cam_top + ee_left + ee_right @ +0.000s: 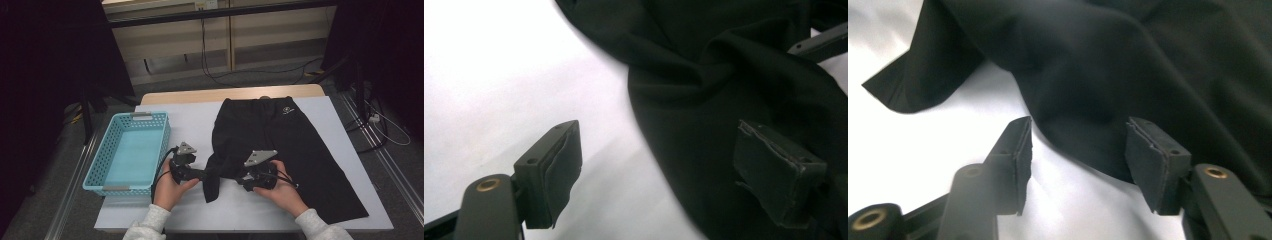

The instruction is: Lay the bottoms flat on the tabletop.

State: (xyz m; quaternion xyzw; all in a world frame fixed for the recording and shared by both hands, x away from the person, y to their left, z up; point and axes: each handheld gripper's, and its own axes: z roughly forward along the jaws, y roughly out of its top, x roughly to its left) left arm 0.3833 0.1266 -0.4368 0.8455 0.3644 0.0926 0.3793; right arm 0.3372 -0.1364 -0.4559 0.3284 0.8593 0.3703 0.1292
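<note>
A black garment (280, 140) with a small white logo lies spread on the white sheet (190, 120); its near left corner is bunched into a fold. My left gripper (205, 175) points right at that fold. In the left gripper view the jaws (654, 150) stand open, and the cloth (704, 100) reaches in between them toward the right pad without being pinched. My right gripper (241, 178) faces the fold from the other side. Its jaws (1078, 150) are open around a rounded edge of the cloth (1083, 85), pads clear of it.
A light blue plastic basket (105, 155) stands on the table's left side, close to my left hand. The white sheet ends at the table's near edge just below both hands. The right gripper's jaw (819, 42) appears at the top right of the left gripper view.
</note>
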